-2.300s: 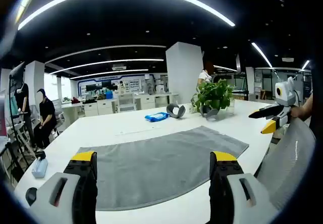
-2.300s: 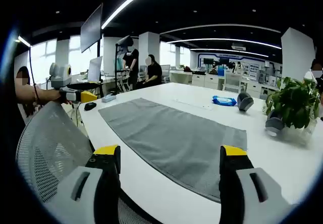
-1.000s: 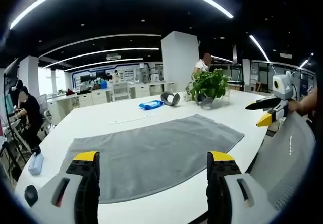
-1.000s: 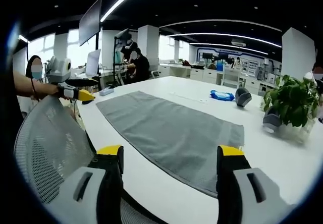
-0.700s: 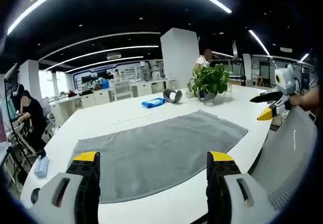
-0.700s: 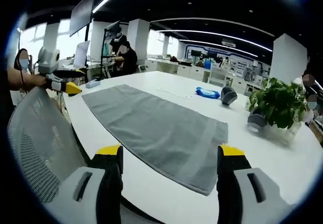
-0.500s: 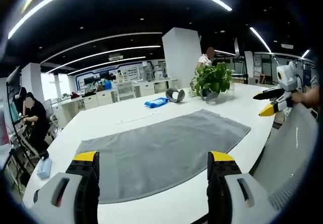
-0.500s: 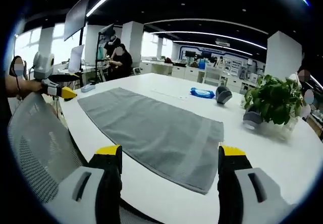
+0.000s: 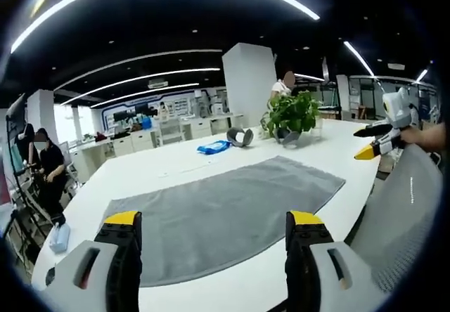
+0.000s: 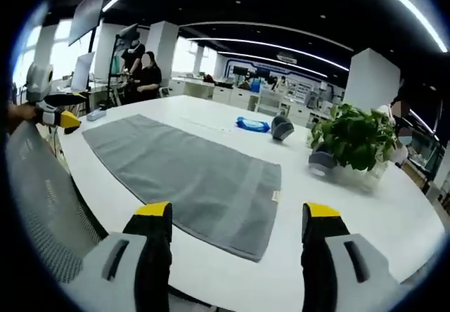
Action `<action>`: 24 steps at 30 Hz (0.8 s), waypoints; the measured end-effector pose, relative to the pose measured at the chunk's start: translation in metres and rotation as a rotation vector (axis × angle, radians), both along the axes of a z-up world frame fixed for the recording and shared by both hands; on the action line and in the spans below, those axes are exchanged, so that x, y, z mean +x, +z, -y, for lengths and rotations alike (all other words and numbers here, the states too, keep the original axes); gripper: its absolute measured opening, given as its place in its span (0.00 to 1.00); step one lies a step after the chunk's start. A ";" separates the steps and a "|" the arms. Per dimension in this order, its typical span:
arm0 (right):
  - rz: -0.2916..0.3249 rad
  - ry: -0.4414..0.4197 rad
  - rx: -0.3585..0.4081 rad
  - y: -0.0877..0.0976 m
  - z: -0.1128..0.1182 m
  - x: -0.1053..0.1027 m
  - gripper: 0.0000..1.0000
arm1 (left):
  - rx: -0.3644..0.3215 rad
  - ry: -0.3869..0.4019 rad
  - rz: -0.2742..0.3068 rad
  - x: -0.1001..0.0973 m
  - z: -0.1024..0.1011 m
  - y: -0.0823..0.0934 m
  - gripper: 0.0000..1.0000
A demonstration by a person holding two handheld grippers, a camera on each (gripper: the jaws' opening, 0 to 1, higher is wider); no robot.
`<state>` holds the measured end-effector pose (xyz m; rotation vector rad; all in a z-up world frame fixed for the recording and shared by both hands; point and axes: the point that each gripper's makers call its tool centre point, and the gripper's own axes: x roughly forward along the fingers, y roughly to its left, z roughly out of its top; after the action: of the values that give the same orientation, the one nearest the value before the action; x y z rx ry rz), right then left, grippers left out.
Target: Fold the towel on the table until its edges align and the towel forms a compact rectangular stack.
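Your left gripper [image 9: 211,221] sits at the bottom of the left gripper view, jaws spread wide, nothing between them, hovering off the near edge of the white table [image 9: 176,171]. The grey towel [image 9: 225,210] lies flat and unfolded mid-frame, just beyond the jaw tips. Your right gripper [image 10: 235,213] is likewise agape and empty at the bottom of the right gripper view, above the towel's near corner. The potted plant [image 9: 292,112] stands upper right in the left gripper view, with a blue packet [image 9: 213,146] and a grey rounded object [image 9: 240,137] left of it. A mesh chair back [image 10: 39,192] fills the lower left of the right gripper view.
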<state>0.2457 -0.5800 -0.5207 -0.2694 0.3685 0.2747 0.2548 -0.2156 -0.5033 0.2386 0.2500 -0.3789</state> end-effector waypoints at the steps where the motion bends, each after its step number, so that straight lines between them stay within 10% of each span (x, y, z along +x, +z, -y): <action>1: -0.007 -0.004 -0.001 -0.001 0.001 0.000 0.73 | 0.008 -0.006 -0.012 0.000 0.001 -0.002 0.86; 6: -0.027 -0.062 0.022 -0.003 0.009 0.001 0.67 | -0.159 -0.087 -0.063 -0.002 0.021 -0.003 0.89; 14: -0.258 -0.015 0.060 -0.041 0.017 0.004 0.42 | -0.085 -0.087 -0.140 -0.001 0.024 -0.012 0.77; 18: -0.365 -0.019 -0.011 -0.068 0.051 0.011 0.29 | 0.047 -0.272 -0.148 0.005 0.059 0.019 0.59; 21: -0.471 -0.064 0.005 -0.094 0.073 0.014 0.20 | -0.044 -0.373 -0.045 0.023 0.093 0.064 0.51; 24: -0.529 -0.043 0.001 -0.118 0.078 0.024 0.14 | 0.097 -0.433 0.055 0.052 0.123 0.069 0.43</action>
<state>0.2694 -0.6577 -0.6387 -0.1839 0.8957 0.3021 0.3068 -0.3390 -0.4342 0.4001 0.1615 -0.7884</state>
